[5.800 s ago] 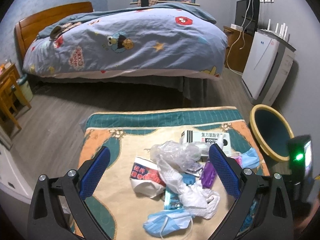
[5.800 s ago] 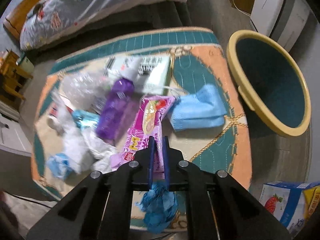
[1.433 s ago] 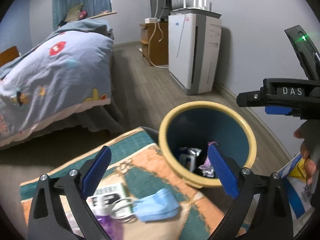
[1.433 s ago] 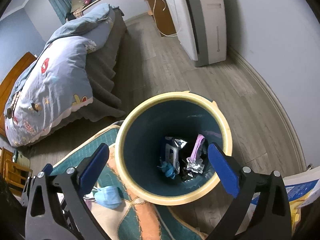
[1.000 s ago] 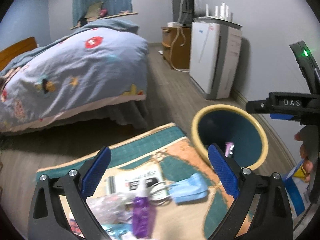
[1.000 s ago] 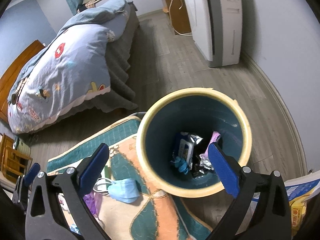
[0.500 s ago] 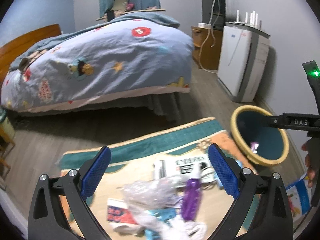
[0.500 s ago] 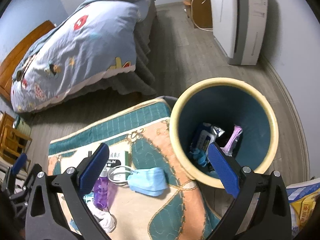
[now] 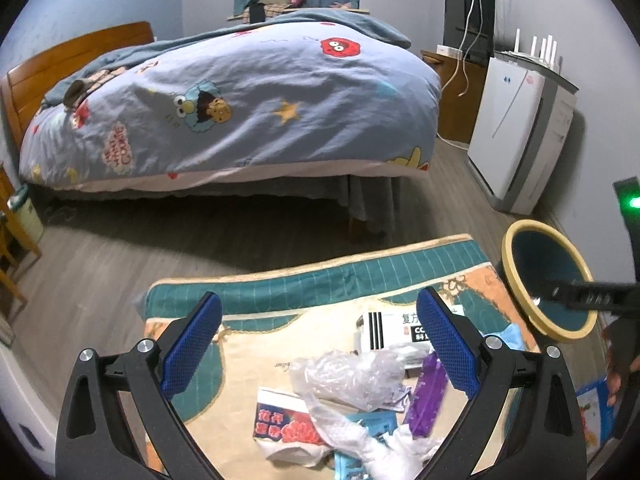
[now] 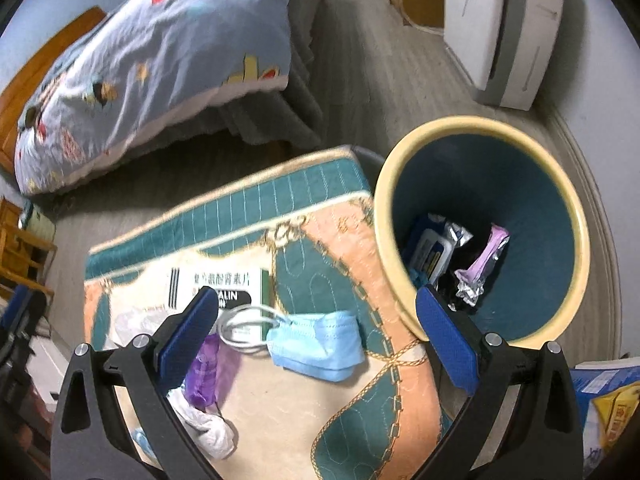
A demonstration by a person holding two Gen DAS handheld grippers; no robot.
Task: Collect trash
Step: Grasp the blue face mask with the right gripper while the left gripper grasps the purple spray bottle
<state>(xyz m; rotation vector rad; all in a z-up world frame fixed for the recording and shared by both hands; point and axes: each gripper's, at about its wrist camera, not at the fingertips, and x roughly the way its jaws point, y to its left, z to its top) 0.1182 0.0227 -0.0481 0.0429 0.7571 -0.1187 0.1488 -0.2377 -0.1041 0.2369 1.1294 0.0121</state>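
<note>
Hovering above the patterned mat [image 9: 256,336], the left gripper [image 9: 316,344] has its blue-padded jaws spread wide with nothing between them, aimed across the litter toward the bed [image 9: 240,100]. Below it lie a red-printed wrapper [image 9: 286,426], a crumpled clear plastic bag [image 9: 348,376], a white box [image 9: 394,330] with black stripes, and a purple bottle [image 9: 426,398], partly hidden by the right-hand pad. The lower part of the pile is cut off by the frame edge. The right gripper [image 10: 318,336] is likewise spread and empty, tilted downward over the mat [image 10: 312,256]; its left pad overlaps the white box [image 10: 224,280] and purple bottle [image 10: 202,372], while a soft pleated blue face mask [image 10: 316,346] with white ear loops lies between the pads. Just beside the mat stands the round bin [image 10: 532,140], yellow-rimmed with a teal interior, holding a foil-edged dark packet [image 10: 438,244] and a pink foil wrapper [image 10: 484,266]; other contents are indistinct.
</note>
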